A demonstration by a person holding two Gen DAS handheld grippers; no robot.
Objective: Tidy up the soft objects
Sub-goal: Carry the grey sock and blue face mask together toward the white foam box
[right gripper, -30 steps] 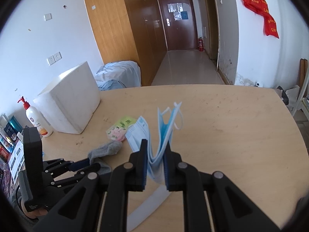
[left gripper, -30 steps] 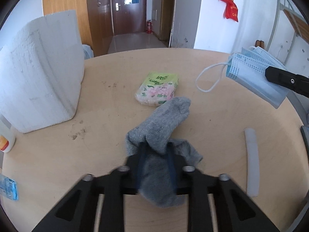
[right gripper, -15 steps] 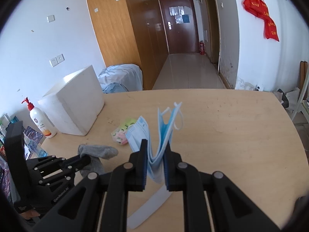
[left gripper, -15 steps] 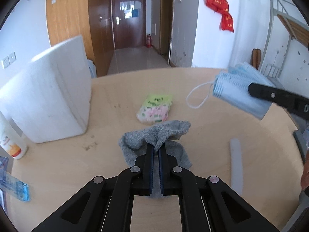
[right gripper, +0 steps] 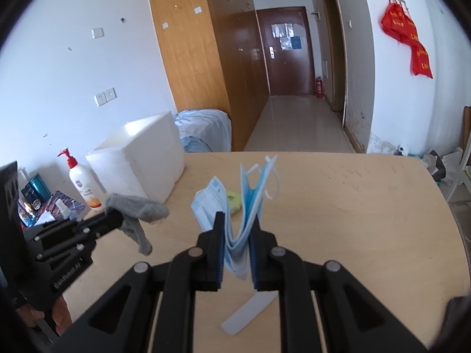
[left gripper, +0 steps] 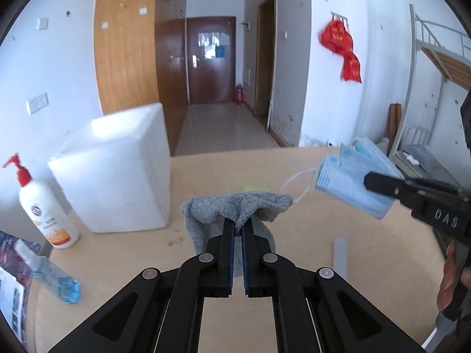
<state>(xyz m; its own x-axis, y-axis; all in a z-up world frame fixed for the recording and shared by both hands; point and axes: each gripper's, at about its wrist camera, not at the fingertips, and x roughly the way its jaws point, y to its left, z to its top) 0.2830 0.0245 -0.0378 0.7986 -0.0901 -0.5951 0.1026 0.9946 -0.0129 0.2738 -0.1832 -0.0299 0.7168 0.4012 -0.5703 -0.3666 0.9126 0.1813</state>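
A white-walled room with a wood-panelled wardrobe and a dark door at the end of a corridor lies beyond a pale wooden tabletop [left gripper: 123, 253] with a rounded edge. The grey sock [left gripper: 235, 206] is soft, fuzzy knit, bunched at the top where it is pinched and draped limp to either side; it hangs clear of the tabletop, at the centre of the left wrist view and at about 9 o'clock in the right wrist view [right gripper: 138, 211]. The left gripper [left gripper: 238, 228] has its jaws pressed almost together on a fold of the sock and points downward at a slant. The bundle of blue face masks [right gripper: 250, 200] is pleated, folded over, with white ear loops curling from the top; it is also held above the tabletop, at 3 o'clock in the left wrist view [left gripper: 353, 185]. The right gripper [right gripper: 237, 226] holds the masks between narrow jaws, tilted downward likewise, with a person's fingers [left gripper: 450, 276] behind it at the right edge. A white foam box [left gripper: 114, 170] stands on the tabletop at 9 o'clock, a pump bottle [left gripper: 44, 206] just beside it and a small blue bottle [left gripper: 56, 279] nearer. A yellow-green packet [right gripper: 234, 201] lies past the masks, mostly hidden. A pale flat strip [right gripper: 250, 311] lies on the tabletop at 6 o'clock below the right gripper.
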